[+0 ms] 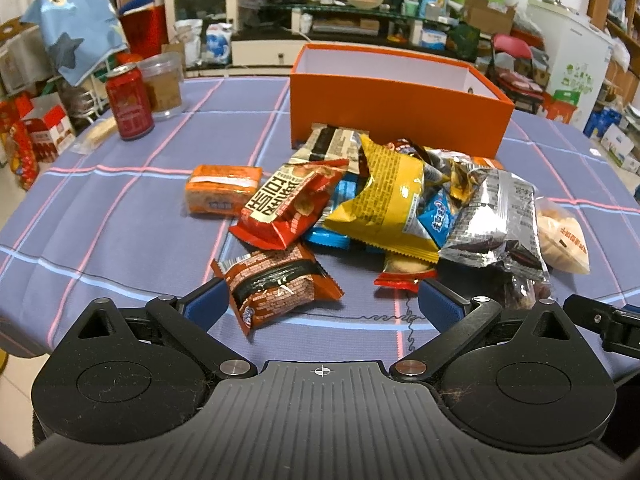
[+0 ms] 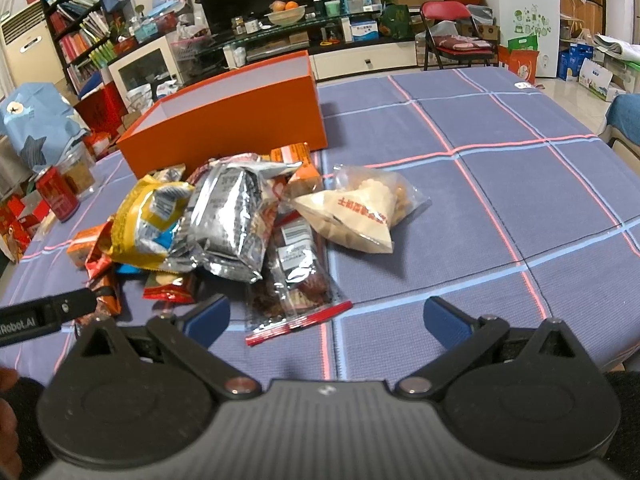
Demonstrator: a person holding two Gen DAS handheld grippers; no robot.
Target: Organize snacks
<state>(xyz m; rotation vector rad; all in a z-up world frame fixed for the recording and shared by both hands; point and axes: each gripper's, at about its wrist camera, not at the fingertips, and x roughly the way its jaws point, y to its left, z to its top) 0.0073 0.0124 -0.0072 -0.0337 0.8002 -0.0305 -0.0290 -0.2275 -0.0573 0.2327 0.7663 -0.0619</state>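
Your left gripper (image 1: 322, 300) stands spread, a brown-and-orange foil snack packet (image 1: 276, 284) lying between its 2 blue pads and touching the left pad (image 1: 210, 306). Your right gripper (image 2: 326, 316) is likewise spread, a clear zip bag of dark dried fruit (image 2: 294, 284) just ahead. The open orange cardboard box (image 1: 394, 110) sits behind the pile. To the right, the checked blue tablecloth (image 2: 520, 184) lies bare.

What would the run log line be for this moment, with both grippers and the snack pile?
left gripper: open, at brown snack packet | right gripper: open, at clear zip bag | orange box: no snacks visible inside | snacks piled on table
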